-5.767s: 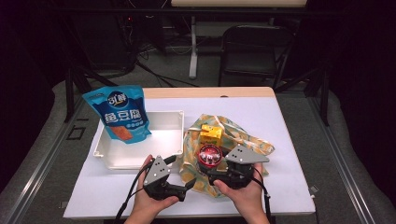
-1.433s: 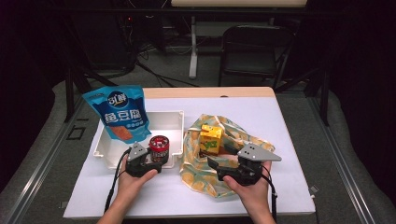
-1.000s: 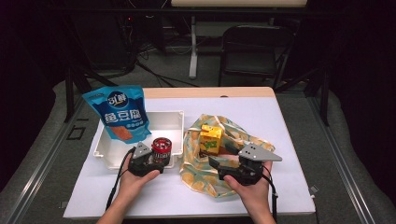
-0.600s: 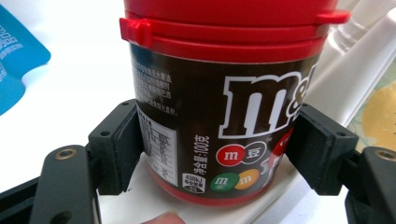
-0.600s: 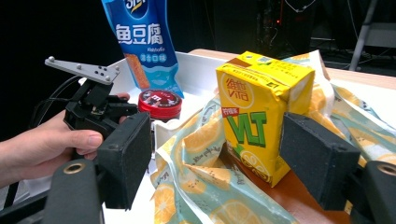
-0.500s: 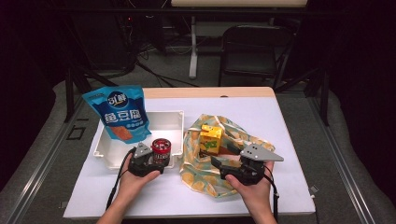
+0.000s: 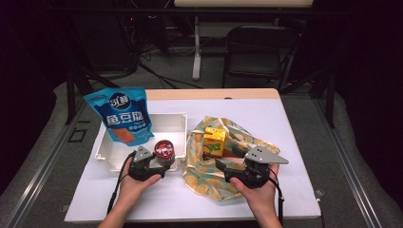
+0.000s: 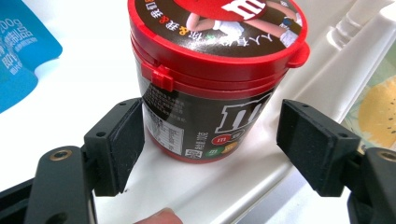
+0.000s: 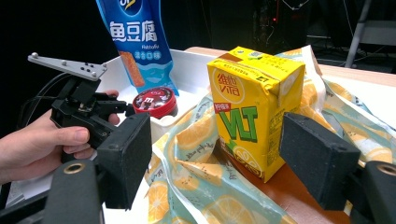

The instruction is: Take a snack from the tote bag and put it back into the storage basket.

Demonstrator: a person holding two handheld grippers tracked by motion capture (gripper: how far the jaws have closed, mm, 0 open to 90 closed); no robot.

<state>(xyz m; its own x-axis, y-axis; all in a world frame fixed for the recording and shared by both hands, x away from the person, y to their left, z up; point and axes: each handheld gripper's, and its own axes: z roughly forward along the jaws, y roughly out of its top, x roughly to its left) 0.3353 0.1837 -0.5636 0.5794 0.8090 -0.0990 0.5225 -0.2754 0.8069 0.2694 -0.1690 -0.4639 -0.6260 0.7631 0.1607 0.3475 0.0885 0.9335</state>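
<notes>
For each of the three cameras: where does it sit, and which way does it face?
High view: above the person's side, facing forward and down on the table; both hands show.
Left gripper view: on the left gripper, facing the candy tub in the white tray; its black fingers show.
Right gripper view: on the right gripper, facing the yellow carton.
All share the tub.

From my left claw's camera the red-lidded black plastic candy tub [image 8: 212, 79] loses the far part of its lid to the top edge, and I cannot tell whether the left pad [image 8: 122, 142] touches its wall. The blue foil snack pouch [image 8: 21, 51] is cut off by the left edge. In the high view the tub's label is too small for me to read. From my right claw's camera the yellow cardboard drink carton [image 9: 252, 109] hides the orange-printed cloth [image 9: 196, 186] behind it.
</notes>
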